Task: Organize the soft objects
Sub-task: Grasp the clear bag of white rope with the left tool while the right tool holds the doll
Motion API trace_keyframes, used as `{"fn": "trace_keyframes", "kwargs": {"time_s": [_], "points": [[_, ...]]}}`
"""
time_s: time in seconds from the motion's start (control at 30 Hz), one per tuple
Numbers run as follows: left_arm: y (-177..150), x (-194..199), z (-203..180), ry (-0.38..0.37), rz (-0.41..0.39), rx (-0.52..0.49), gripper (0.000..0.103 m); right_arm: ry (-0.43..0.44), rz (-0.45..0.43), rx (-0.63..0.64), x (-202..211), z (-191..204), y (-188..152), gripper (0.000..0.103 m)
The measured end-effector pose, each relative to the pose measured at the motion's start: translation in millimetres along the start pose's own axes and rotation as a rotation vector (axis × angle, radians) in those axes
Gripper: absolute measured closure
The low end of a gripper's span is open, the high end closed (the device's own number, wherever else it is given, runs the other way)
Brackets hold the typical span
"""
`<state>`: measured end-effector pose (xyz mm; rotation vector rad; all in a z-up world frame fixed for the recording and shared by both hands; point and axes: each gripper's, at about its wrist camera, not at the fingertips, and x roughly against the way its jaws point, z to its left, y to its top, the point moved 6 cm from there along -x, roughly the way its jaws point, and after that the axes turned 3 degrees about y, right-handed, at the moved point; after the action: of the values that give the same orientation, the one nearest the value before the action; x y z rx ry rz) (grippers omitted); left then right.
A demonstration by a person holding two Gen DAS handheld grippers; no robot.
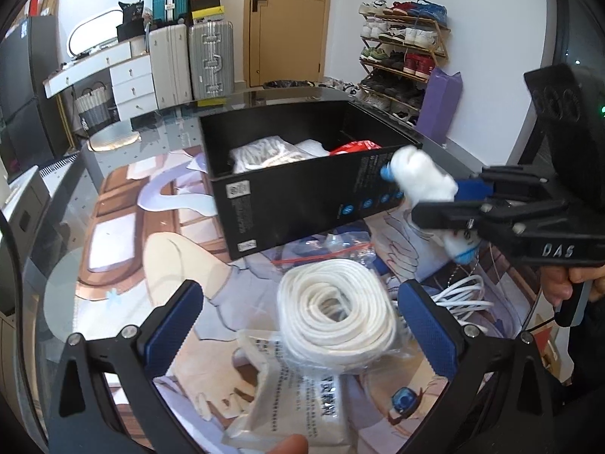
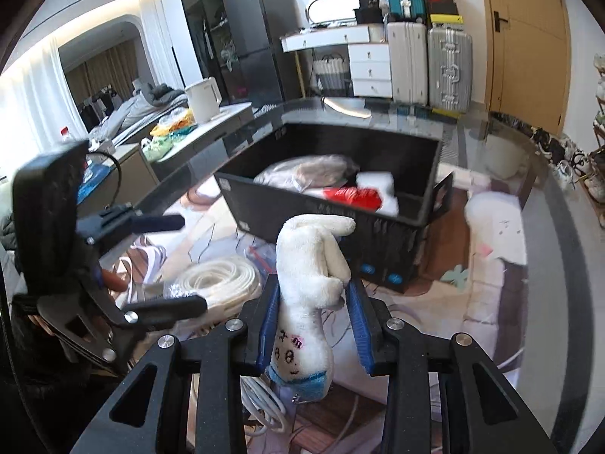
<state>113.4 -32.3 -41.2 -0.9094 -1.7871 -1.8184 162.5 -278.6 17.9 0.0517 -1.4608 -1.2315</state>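
1. The right gripper (image 2: 314,317) is closed on a white plush toy (image 2: 314,265); both blue pads press its sides, and the toy stands up between the fingers with its blue-trimmed end hanging below them.
2. In the left wrist view the same toy (image 1: 423,179) is held off the table, just in front of the near right corner of the black box (image 1: 302,196).
3. The left gripper (image 1: 298,325) stands wide open, its pads apart on either side of a coil of white rope (image 1: 336,317) in a clear bag, touching neither side of it.
4. The coil lies on the printed table mat (image 1: 124,234), near the box's front wall, with a white printed packet (image 1: 302,397) partly under it.
5. A white cable (image 1: 465,295) lies on the mat to the right of the coil.
6. Inside the box sit a bagged white bundle (image 1: 264,153) at the left and a red item (image 1: 355,148) at the right.
7. A fingertip (image 1: 291,444) shows at the bottom edge of the left wrist view.
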Motion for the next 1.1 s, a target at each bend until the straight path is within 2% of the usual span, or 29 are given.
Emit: {"fn": "trace_keyframes", "kwargs": {"time_s": [0.27, 0.4, 0.6, 0.8, 0.97, 1.0, 1.03, 1.1], "points": [[-3.0, -5.3, -12.2, -0.022, 0.021, -0.001, 0.001, -0.01, -0.016, -0.016, 9.7, -9.4, 2.2, 0.068], [-3.2, -6.4, -15.6, -0.085, 0.035, 0.01, 0.015, -0.01, -0.019, -0.016, 11.6, -8.3, 1.5, 0.068], [-4.0, -4.5, -11.8, -0.129, 0.049, 0.051, 0.018, -0.013, -0.029, -0.016, 13.9, -7.2, 1.0, 0.068], [-3.8, -5.4, -3.1, -0.099, 0.052, 0.061, 0.018, -0.014, -0.029, -0.019, 15.6, -9.7, -0.1, 0.068], [-9.4, -11.8, -7.0, -0.074, 0.069, 0.032, 0.019, -0.019, -0.025, -0.02, 14.8, -10.4, -0.6, 0.068], [-9.4, -11.7, -8.1, -0.076, 0.068, 0.026, 0.025, -0.018, -0.025, -0.021, 14.6, -10.3, -0.6, 0.068], [-9.9, -11.7, -9.2, -0.086, 0.07, 0.023, 0.036, -0.018, -0.025, -0.022, 14.7, -10.3, -0.8, 0.068], [-9.7, -11.0, -11.9, -0.111, 0.071, 0.025, 0.045, -0.02, -0.024, -0.022, 13.4, -10.1, -0.5, 0.068]]}}
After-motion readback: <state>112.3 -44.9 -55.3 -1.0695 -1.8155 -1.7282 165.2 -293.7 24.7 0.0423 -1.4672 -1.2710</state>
